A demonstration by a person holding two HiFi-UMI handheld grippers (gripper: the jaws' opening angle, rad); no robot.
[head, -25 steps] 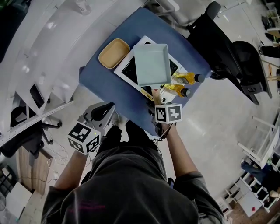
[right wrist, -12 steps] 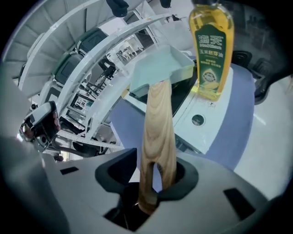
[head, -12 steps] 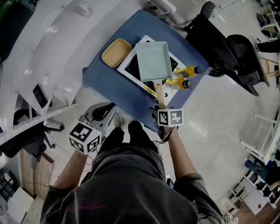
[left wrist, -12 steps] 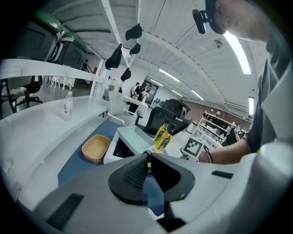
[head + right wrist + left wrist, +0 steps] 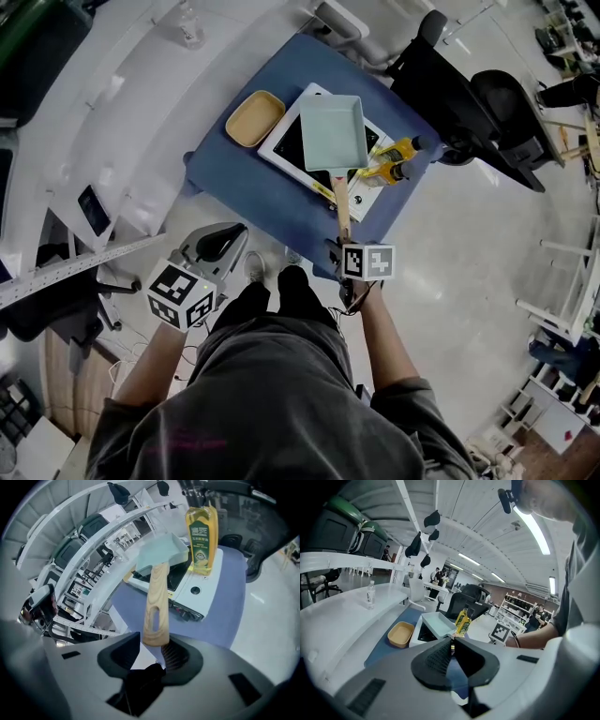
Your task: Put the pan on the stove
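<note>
The pale green square pan (image 5: 331, 133) rests on the white stove with a black top (image 5: 281, 141), on the blue table (image 5: 244, 187). Its wooden handle (image 5: 342, 206) points toward me. In the right gripper view the handle's end (image 5: 157, 602) lies between the jaws of my right gripper (image 5: 150, 651). That gripper is open: one pad is near the wood and there is a gap on the other side. My left gripper (image 5: 223, 240) hangs off the table's near left side, shut and empty. From it the pan (image 5: 438, 620) shows in the distance.
A tan bowl (image 5: 255, 119) sits left of the stove. Two oil bottles (image 5: 394, 161) stand at the stove's right edge, close to the pan's handle. A black chair (image 5: 441, 75) is behind the table. A water bottle (image 5: 370, 595) stands on the white counter at left.
My right gripper has drawn back toward me along the handle, so more of the wood shows. The pan stays on the stove. The left gripper has barely moved.
</note>
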